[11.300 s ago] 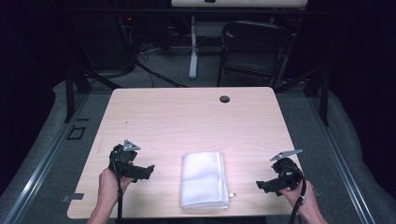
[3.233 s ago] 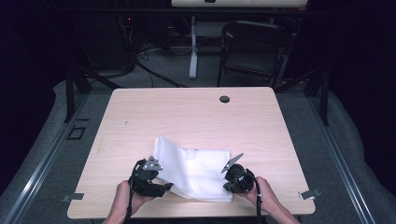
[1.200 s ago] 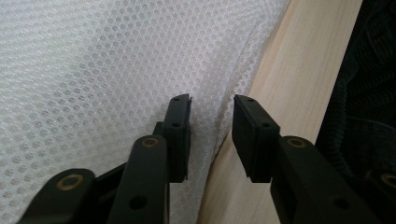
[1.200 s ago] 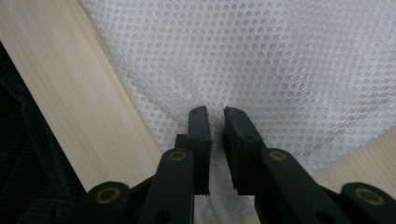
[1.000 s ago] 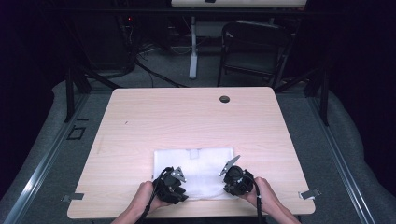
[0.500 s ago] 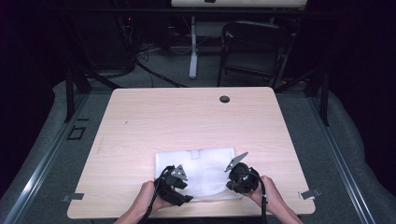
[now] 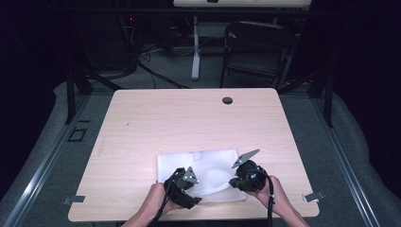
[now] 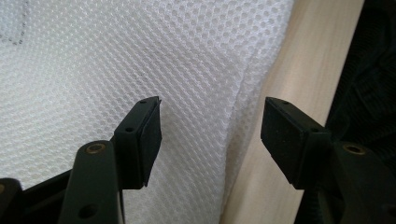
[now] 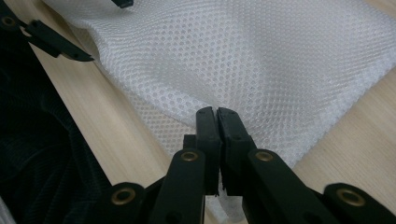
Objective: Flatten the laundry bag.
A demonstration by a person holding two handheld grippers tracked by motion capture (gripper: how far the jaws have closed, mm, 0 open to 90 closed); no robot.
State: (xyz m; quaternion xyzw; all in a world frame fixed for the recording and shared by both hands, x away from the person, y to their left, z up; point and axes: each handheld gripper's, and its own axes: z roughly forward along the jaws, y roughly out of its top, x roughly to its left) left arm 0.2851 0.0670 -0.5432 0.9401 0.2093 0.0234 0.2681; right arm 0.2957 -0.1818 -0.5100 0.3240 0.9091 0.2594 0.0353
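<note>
White mesh cloth (image 7: pixel 203 165) lies flat on the counter (image 7: pixel 189 118), toward its near edge, long axis running 9 to 3 o'clock across the high view.

Right claw (image 9: pixel 217 114): jaws pressed together on the cloth's near edge, a fold of mesh pinched between them. In the high view this claw (image 7: pixel 236 182) sits at the cloth's near corner at about 4 o'clock, and the fabric bulges up beside it.

Left claw (image 8: pixel 210 121): jaws have just been opening and now stand moderately wide, the cloth's edge below the gap, neither pad pressing on it. In the high view it (image 7: pixel 189 187) sits at roughly 7 o'clock of the cloth.

Judgement: the cloth is pinned at one corner only. The edge lies straight ahead of the left claw, along its gap, so the left hand is placed to re-grip. The far edge at 12 o'clock is free.
</note>
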